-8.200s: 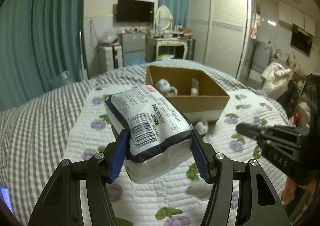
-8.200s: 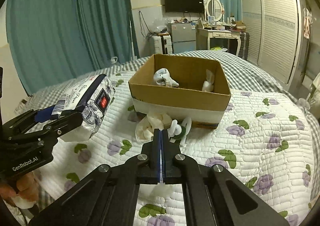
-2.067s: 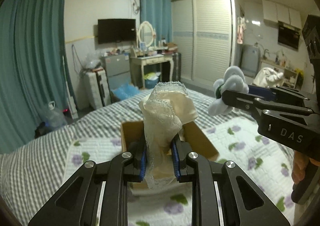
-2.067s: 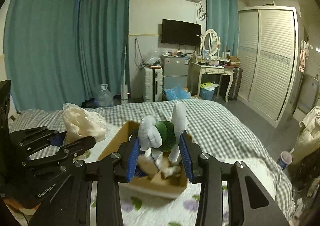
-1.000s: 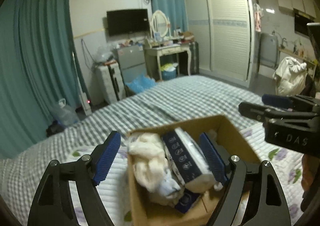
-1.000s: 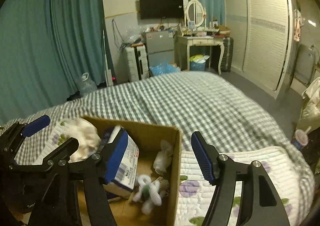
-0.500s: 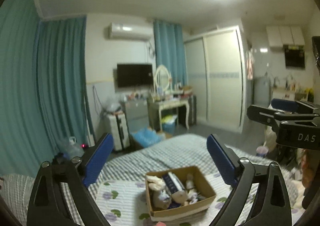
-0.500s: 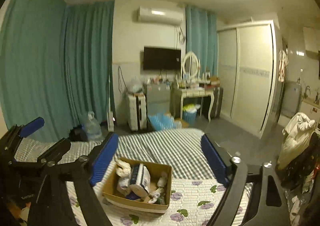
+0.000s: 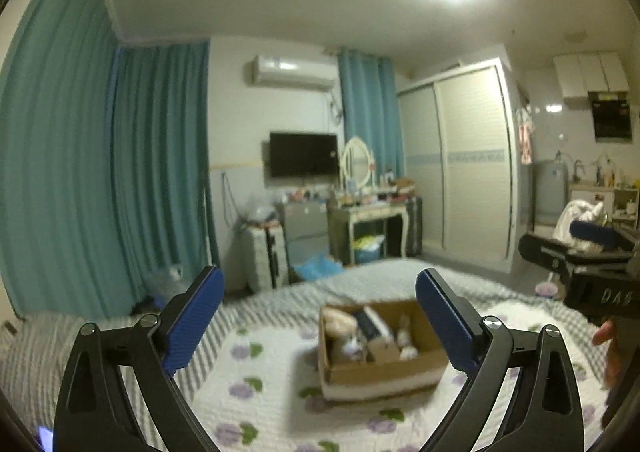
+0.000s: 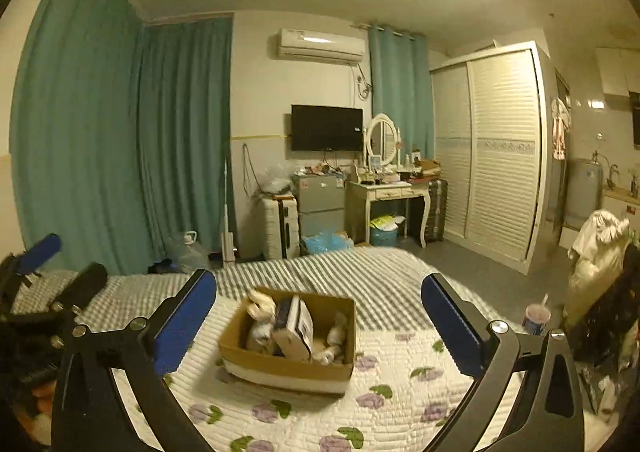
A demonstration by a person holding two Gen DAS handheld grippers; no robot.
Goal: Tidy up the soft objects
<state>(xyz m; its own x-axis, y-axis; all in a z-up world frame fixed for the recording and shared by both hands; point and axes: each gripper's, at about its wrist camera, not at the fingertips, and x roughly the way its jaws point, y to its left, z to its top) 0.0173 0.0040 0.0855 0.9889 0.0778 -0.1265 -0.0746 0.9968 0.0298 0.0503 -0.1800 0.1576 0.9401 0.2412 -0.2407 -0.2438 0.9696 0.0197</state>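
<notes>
A: What carries it all?

B: The bed (image 10: pixel 400 404), under a white quilt printed with purple flowers. The cardboard box (image 10: pixel 288 370) sits near the middle of the quilt, well in from every edge.

A: And the soft things?

B: All inside the box, as far as I can see. A dark-and-white tissue pack (image 10: pixel 296 322) stands on edge in the centre, a cream plush (image 10: pixel 260 304) is against the box's left wall, and small white soft pieces (image 10: pixel 334 336) lie toward its right wall. I see nothing loose on the quilt around it.

A: The grippers?

B: The right gripper (image 10: pixel 318 326) is spread wide and empty, held high and well apart from the box. The left gripper (image 9: pixel 318 326) is likewise spread wide with nothing between its pads. That view is blurred.

A: So which step is this?

B: I'd judge the packing finished. Next calls only for a check of the quilt's edges for strays, then setting the tools down
</notes>
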